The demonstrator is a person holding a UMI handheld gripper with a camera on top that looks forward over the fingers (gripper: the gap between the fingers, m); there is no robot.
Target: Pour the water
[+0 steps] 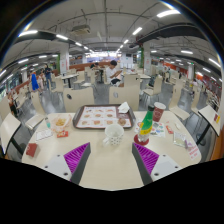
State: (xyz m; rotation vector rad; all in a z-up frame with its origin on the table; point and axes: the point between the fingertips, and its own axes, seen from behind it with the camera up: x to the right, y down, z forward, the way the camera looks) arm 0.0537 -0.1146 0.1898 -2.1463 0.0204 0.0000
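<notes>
Between my two fingers I see only bare tabletop; the gripper (112,158) stands open and holds nothing, and the purple pads (76,155) face each other across a wide gap. Both fingers hang over the near part of a pale round table (105,172), whose near edge is hidden under them.

Just ahead of the gap stands a clear plastic cup (113,134), upright and free on all sides. To the right of it, beyond my right finger, a green bottle (146,125) stands upright, and a red cup (158,110) is a little farther behind. I cannot tell if there is water in any of them.

Beyond the clear cup lies a flat tray (97,117) with small round pieces on it, near the far edge of the table. On the left side are some small packets (60,125). Chairs (12,135) stand around the table rim, and behind them a large hall opens, with more tables and ceiling lamps (30,32).
</notes>
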